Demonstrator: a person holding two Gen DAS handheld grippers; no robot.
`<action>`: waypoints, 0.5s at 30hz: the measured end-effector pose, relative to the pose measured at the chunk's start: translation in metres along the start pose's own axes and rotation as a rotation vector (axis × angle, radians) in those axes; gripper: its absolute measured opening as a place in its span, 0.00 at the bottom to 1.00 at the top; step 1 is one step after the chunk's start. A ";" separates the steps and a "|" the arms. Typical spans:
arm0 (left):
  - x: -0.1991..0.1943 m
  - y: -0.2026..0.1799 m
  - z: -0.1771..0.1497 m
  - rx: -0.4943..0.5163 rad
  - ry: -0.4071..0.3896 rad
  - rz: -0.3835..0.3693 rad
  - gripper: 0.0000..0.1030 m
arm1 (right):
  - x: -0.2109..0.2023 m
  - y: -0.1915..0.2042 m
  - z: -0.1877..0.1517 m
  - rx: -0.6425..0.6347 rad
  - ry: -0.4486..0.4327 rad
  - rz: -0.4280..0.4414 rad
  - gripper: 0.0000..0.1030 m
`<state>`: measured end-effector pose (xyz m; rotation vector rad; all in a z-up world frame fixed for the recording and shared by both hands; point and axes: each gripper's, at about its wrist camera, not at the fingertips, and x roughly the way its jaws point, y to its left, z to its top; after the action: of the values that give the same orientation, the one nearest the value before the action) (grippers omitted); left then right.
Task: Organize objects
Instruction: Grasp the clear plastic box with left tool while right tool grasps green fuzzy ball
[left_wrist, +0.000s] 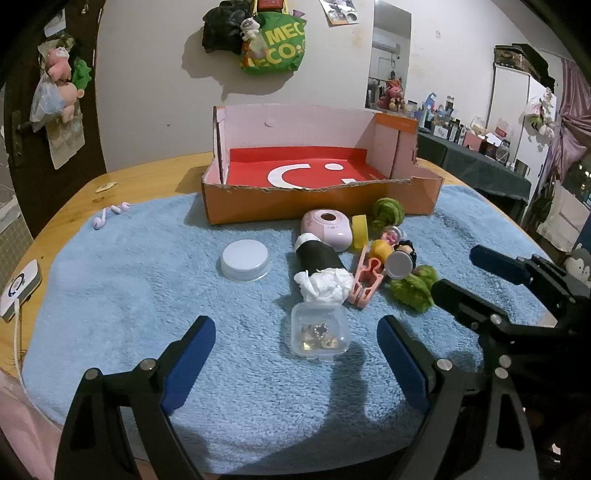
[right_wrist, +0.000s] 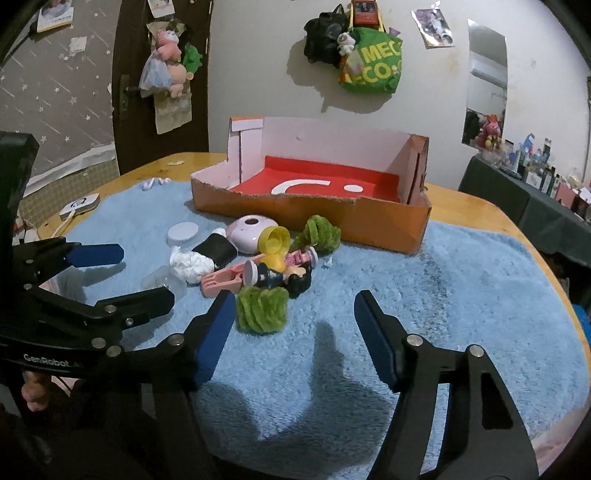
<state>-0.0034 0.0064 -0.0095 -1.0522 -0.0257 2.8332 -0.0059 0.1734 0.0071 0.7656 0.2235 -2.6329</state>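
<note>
One wooden table (left_wrist: 155, 173) carries one blue fleece mat (left_wrist: 129, 295), and at the mat's far edge sits one orange cardboard box (left_wrist: 321, 206), its front wall torn low, its inner walls pale pink and its floor red with a white smiling mark. Nothing lies inside it.

Two grippers hang over the near part of the mat. On the left gripper (left_wrist: 295, 336) the blue pads stand wide apart, holding nothing, with one small clear plastic case (left_wrist: 319, 332) of tiny trinkets on the mat between and just beyond them. On the right gripper (right_wrist: 295, 314) the pads are also apart and empty; one green fuzzy ball (right_wrist: 263, 309) lies just beside its left pad.

A heap in front of the box holds one pink rounded device (left_wrist: 327, 229), one black tube (left_wrist: 318, 258) with one crumpled white tissue (left_wrist: 327, 286) at its near end, one yellow cap (right_wrist: 274, 240), one pink clip (left_wrist: 365, 282), two small figurines (right_wrist: 284, 275) lying together, and a second green fuzzy ball (left_wrist: 388, 214) against the box front.

One round white lid (left_wrist: 244, 259) sits apart to the left. Two pale earbuds (left_wrist: 110, 214) lie at the mat's far left corner.
</note>
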 end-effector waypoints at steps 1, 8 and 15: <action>0.001 0.000 0.000 -0.001 0.003 0.000 0.88 | 0.001 0.000 0.000 -0.001 0.004 0.005 0.61; 0.007 0.000 -0.002 0.016 0.031 -0.006 0.79 | 0.011 0.003 -0.002 -0.001 0.042 0.043 0.54; 0.012 0.000 -0.003 0.023 0.050 -0.020 0.72 | 0.018 0.006 -0.002 -0.007 0.066 0.070 0.46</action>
<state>-0.0108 0.0074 -0.0196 -1.1105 0.0013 2.7812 -0.0168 0.1628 -0.0047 0.8438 0.2196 -2.5429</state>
